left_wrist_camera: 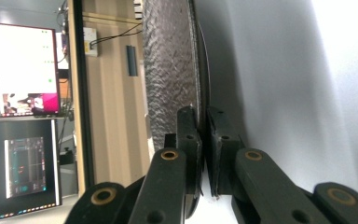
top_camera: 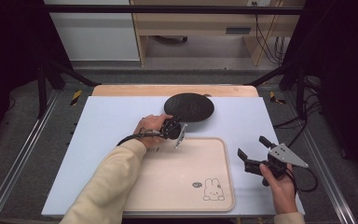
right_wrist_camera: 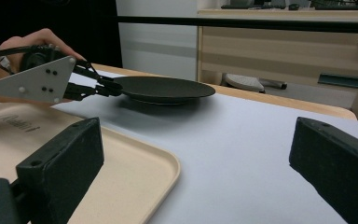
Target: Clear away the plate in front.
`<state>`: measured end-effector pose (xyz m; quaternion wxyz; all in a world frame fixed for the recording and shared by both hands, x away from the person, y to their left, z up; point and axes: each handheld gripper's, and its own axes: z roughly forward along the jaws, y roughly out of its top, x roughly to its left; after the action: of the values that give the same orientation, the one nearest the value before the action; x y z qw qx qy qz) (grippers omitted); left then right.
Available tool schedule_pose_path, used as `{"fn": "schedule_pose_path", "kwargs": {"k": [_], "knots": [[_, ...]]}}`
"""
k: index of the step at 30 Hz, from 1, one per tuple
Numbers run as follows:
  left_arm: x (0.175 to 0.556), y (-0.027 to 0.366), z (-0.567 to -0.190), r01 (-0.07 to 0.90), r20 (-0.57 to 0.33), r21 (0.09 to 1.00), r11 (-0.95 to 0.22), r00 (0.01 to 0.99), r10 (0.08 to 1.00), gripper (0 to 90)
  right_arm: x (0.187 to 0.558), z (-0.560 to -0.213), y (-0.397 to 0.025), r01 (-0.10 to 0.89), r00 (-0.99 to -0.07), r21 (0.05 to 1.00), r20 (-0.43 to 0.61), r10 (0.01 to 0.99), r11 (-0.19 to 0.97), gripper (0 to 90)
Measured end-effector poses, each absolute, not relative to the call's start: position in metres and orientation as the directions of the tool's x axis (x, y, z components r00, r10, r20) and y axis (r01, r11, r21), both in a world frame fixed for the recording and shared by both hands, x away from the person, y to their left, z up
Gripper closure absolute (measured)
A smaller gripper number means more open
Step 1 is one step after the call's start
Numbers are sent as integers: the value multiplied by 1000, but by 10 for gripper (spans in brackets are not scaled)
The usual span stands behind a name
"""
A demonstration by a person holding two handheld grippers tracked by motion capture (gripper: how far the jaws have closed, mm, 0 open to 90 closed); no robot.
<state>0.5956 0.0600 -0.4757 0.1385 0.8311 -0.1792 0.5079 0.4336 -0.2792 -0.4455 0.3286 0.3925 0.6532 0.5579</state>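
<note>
A round black textured plate (top_camera: 189, 107) is at the back middle of the pale blue mat (top_camera: 107, 121). My left gripper (top_camera: 173, 124) is shut on the plate's near rim. In the left gripper view, both jaws pinch the edge of the plate (left_wrist_camera: 168, 70) and my left gripper (left_wrist_camera: 204, 135) is turned on its side. From the right gripper view, the plate (right_wrist_camera: 165, 88) is level and held at its left rim by the left gripper (right_wrist_camera: 106, 88); I cannot tell whether it touches the mat. My right gripper (top_camera: 251, 145) stands wide open and holds nothing, right of the tray.
A beige tray (top_camera: 177, 177) with a rabbit print (top_camera: 213, 189) lies on the mat at the front middle, its corner (right_wrist_camera: 135, 158) just left of my right gripper (right_wrist_camera: 196, 158). A wooden board edge (top_camera: 175, 90) runs behind the mat. Dark frame bars flank the table.
</note>
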Motion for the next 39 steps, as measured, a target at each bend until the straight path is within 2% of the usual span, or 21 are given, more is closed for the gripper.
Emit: {"fn": "schedule_pose_path", "kwargs": {"k": [6,15,19,30,39], "knots": [[584,70,-464,-443,905,80,-893,407,-121,843,434,-446,-279,147,-475,986,7,880,72,33],[541,91,-451,-499,922,60,-864,360,-145,843,432,-444,-280,140,-466,986,-11,885,86,34],[521,101,-450,-535,926,18,-845,328,-188,841,431,-443,-280,138,-458,986,-17,889,90,34],[479,116,-453,-578,934,28,-815,305,-184,841,430,-441,-275,136,-448,985,-33,893,105,34],[460,122,-458,-593,935,24,-805,298,-192,838,429,-442,-276,136,-449,985,-33,893,105,33]]}}
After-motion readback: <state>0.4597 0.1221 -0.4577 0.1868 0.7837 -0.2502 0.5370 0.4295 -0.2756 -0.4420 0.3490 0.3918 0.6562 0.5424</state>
